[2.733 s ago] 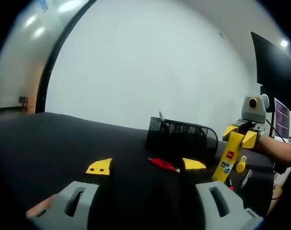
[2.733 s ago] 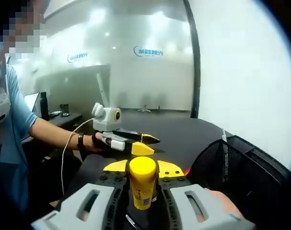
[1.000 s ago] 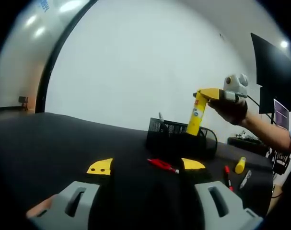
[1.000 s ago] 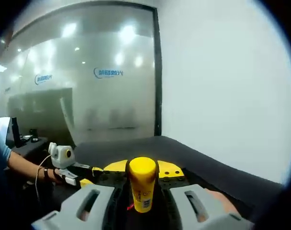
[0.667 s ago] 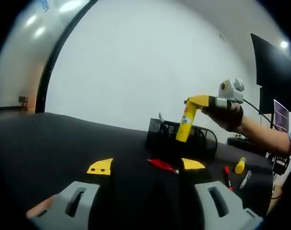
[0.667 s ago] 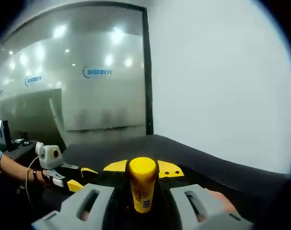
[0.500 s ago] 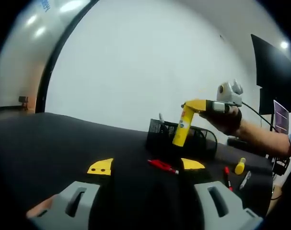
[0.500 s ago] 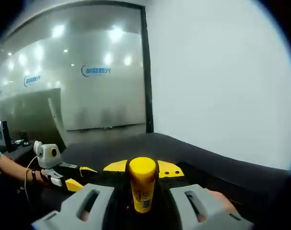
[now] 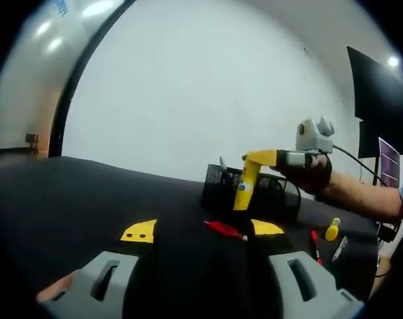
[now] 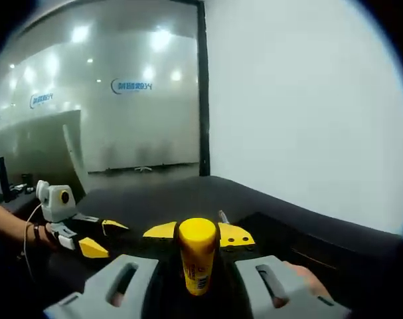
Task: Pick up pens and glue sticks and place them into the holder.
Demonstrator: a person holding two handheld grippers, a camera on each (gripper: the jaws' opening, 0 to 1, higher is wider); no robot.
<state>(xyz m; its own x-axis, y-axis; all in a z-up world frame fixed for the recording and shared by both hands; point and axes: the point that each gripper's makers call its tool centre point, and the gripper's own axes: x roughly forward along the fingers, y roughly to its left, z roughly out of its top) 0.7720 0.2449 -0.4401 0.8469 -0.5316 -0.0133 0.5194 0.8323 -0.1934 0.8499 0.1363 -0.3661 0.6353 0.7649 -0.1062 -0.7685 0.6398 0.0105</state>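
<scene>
Partway through: the right gripper has its fingers pinching a yellow glue stick, hung nose-down over the black mesh holder. A red pen, another glue stick and more pens wait on the dark worktop. The left gripper hovers, fingers spread, empty.

A plain white wall is seen behind a black-covered table. A frosted glass partition with a blue logo is met by a black vertical frame post. Ceiling lights are reflected in the glass. A dark wall-mounted monitor is seen at the right.
</scene>
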